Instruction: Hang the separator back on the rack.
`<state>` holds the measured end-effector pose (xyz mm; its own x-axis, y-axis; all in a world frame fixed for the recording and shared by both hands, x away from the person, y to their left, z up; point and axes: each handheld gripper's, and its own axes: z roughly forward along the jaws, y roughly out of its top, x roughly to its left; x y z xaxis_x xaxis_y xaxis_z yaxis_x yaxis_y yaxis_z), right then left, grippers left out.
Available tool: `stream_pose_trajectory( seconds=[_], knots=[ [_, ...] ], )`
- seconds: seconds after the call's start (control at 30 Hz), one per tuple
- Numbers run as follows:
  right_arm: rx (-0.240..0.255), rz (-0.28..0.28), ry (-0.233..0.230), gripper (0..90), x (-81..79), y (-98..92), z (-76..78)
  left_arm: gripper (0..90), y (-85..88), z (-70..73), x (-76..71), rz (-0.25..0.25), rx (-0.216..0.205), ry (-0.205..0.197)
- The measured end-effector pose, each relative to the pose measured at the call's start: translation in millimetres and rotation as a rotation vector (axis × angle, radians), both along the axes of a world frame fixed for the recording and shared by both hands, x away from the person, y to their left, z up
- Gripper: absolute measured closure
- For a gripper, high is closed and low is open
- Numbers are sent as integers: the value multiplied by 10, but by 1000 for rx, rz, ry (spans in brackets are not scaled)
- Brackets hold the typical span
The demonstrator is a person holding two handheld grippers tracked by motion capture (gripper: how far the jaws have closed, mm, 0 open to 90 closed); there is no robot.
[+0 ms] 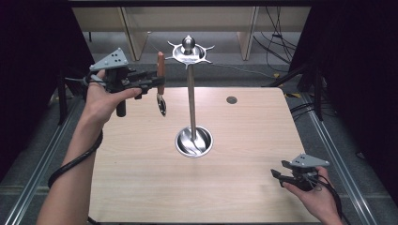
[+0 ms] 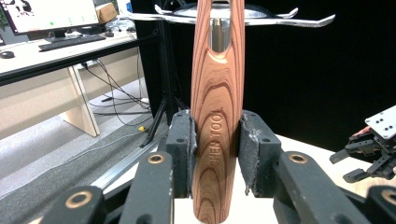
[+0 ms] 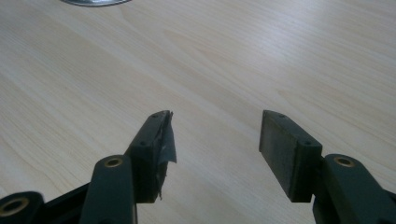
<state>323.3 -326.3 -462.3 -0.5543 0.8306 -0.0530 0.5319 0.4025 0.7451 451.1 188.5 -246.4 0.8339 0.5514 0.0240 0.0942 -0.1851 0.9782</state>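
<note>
A utensil with a reddish wooden handle (image 1: 160, 70) and a small metal head (image 1: 161, 105) hangs upright in the air at the table's far left, my left gripper (image 1: 157, 83) shut on the handle. In the left gripper view both pads press the handle (image 2: 215, 121), which has a slot near its top. Just to its right stands a metal hanging stand (image 1: 191, 93) with a round base (image 1: 194, 142) and a hooked top disc (image 1: 188, 51); that disc (image 2: 233, 16) spreads behind the handle's top. My right gripper (image 1: 276, 175) rests open low at the table's near right; its jaws (image 3: 215, 135) hold nothing.
The light wooden table (image 1: 141, 187) has a small round grommet hole (image 1: 231, 100) at the far right. Black curtains flank both sides, and cables lie on the floor behind. A desk with a monitor (image 2: 46, 14) stands off to the far left in the left gripper view.
</note>
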Motion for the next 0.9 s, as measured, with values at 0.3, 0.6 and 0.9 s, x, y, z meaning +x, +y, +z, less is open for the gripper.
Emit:
stream_pose_trajectory(
  seconds=[0.3, 0.6, 0.9],
  knots=[
    [16, -8, 22, 445, -12, 15, -1, 672, -5, -1, 46, -11, 11, 12],
    [-1, 3, -2, 445, 3, -1, -2, 672, -45, 6, 74, -19, 22, 16],
    [9, -4, 21, 445, -9, 6, 2, 672, -113, 40, 103, -17, 32, 16]
  ],
)
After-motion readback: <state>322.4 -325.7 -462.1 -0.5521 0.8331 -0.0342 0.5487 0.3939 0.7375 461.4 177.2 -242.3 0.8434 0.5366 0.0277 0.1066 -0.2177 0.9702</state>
